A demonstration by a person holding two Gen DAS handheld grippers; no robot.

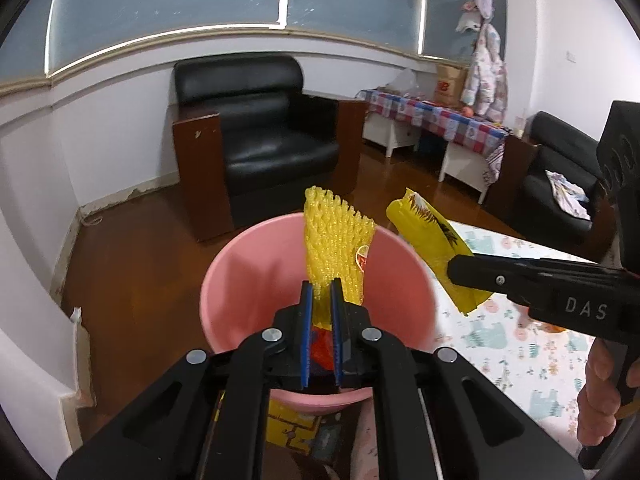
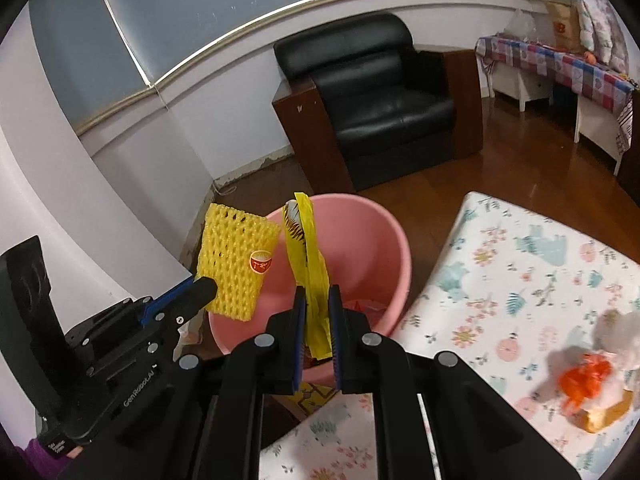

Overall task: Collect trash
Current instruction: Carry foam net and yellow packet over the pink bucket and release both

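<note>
Both tools pinch trash over the round pink plastic bucket (image 1: 248, 280) (some scraps already inside) — left tool (image 1: 320, 300) the yellow foam fruit net (image 1: 336, 240), right tool (image 2: 318, 312) the crumpled yellow plastic wrapper (image 2: 306, 248) — while orange scraps (image 2: 586, 380) wait on the bench at 4 o'clock.

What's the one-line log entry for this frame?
left gripper: shut on yellow foam net | right gripper: shut on yellow wrapper | both over pink bin | unreleased

"DAS" stands in white on the right tool (image 1: 460, 270); "GenRobot.AI" runs along the left tool (image 2: 208, 288) at eight o'clock.
</note>
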